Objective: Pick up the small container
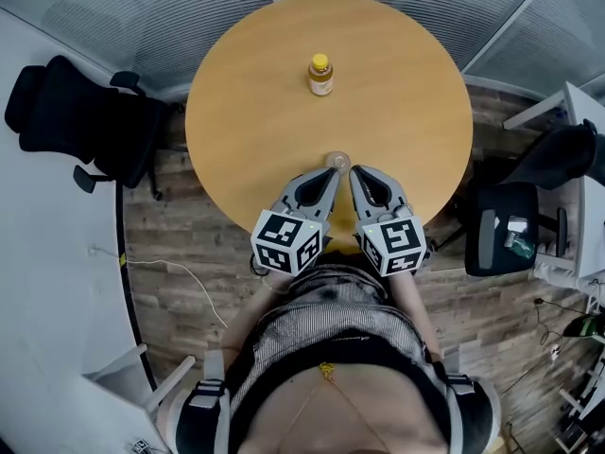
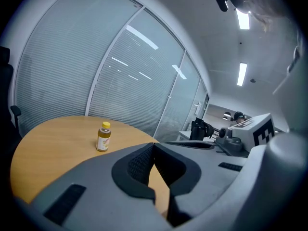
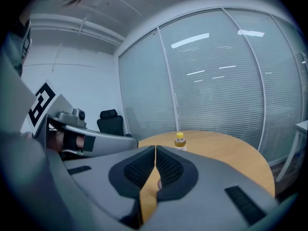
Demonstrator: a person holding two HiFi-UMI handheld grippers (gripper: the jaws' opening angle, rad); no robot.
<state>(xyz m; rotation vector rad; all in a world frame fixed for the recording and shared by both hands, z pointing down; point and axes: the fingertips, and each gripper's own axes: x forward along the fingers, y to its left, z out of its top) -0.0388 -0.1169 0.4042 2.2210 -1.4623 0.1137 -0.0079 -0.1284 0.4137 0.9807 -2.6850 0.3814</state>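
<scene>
The small container is a little bottle of yellowish liquid with a yellow cap. It stands upright past the middle of the round wooden table. It also shows in the left gripper view as the bottle, and in the right gripper view as the bottle. My left gripper and right gripper sit side by side over the table's near edge, well short of the bottle. Both point toward it. In the left gripper view the left gripper is shut with nothing in it, and so is the right gripper in its own view. A small pale round thing lies by their tips; I cannot tell what it is.
A black office chair stands left of the table and another chair at the right, beside a white desk. Glass walls with blinds run behind the table. The person's body fills the lower part of the head view.
</scene>
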